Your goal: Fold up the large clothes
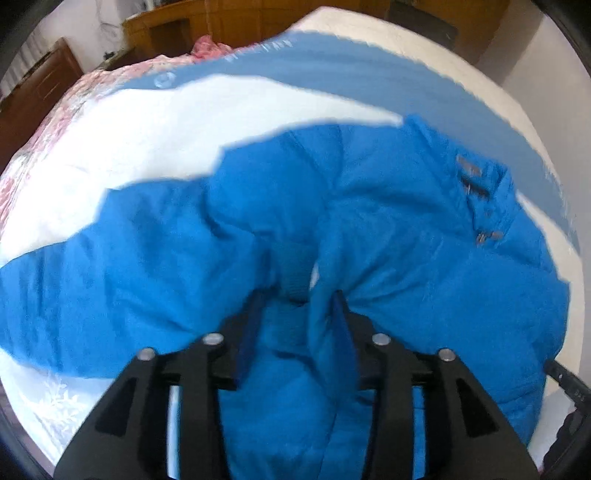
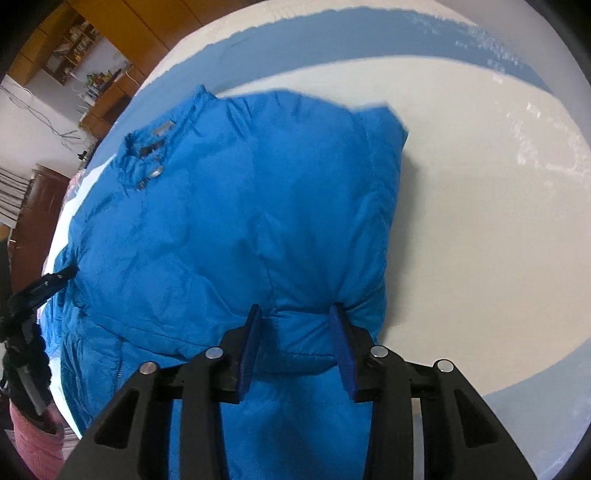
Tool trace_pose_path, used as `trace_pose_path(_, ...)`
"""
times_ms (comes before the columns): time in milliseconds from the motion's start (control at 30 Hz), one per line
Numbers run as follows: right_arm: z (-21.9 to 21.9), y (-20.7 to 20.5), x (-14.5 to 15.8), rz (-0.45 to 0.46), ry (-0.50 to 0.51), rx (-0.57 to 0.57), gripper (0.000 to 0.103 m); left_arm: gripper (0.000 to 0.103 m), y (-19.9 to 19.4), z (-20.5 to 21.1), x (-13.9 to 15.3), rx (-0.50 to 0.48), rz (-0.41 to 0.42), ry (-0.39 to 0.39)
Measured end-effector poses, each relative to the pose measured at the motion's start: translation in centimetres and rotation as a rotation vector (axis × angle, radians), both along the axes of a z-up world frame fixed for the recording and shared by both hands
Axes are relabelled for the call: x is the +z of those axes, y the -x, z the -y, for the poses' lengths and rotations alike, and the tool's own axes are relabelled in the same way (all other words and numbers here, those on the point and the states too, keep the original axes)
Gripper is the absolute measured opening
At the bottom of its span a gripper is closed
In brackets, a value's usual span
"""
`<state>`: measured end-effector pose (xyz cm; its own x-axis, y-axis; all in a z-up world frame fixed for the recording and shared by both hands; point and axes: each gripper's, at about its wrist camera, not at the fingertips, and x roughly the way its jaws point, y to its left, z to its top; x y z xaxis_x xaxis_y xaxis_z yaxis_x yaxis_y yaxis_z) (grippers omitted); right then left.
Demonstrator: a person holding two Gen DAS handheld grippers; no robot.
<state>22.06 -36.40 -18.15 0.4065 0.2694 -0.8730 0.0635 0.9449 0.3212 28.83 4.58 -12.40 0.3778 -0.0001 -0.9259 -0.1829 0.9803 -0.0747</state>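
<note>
Bed (image 2: 480,221) fills both my views, its white cover crossed by a wide dusty-blue band (image 1: 369,70). On it lies the blue padded jacket (image 2: 240,221), bunched and partly doubled over, collar and metal snaps (image 2: 151,173) toward the far side. In my left wrist view a sleeve (image 1: 110,266) trails off to the left across the white cover. A pink floral quilt (image 1: 55,122) sits at the far left edge of the bed, with wooden cabinets (image 1: 166,29) beyond. My right gripper (image 2: 295,314) has its jaws pinching a puffy ridge of the jacket's near edge, the fabric gathered between them. My left gripper (image 1: 299,299) has its jaws parted about halfway; a fold of jacket stands between them, lying against one jaw and clear of the other.
</note>
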Motion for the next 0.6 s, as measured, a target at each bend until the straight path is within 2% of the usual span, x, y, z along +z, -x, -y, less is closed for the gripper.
trace_pose_path(33, -0.1, 0.1, 1.3, 0.034, -0.002, 0.005, 0.039, 0.055, 0.1, -0.1, 1.0, 0.013, 0.031, -0.012)
trace_pose_path(100, -0.5, -0.3, 2.7, 0.063, -0.005, 0.007, 0.039, 0.057, 0.4, 0.6, 3.4, 0.001, 0.108, -0.05)
trace_pose_path(200, -1.5, -2.2, 3.4, 0.064, 0.011, 0.015, 0.039, 0.057, -0.3, 3.5, 4.3, -0.092, 0.12, -0.034)
trace_pose_path(400, -3.0, -6.0, 1.2, 0.01, 0.05, 0.0, 0.039, 0.057, -2.2, 8.2, 0.7, -0.184, 0.03, -0.04)
trace_pose_path(500, -2.8, -6.7, -0.9, -0.025, 0.047, -0.001, 0.039, 0.057, -2.9, 8.7, -2.8, -0.202, -0.034, -0.092)
trace_pose_path(600, -2.5, -6.7, -1.9, -0.037, 0.02, -0.002, 0.039, 0.06, -3.0, 9.1, -3.7, -0.225, -0.019, -0.141)
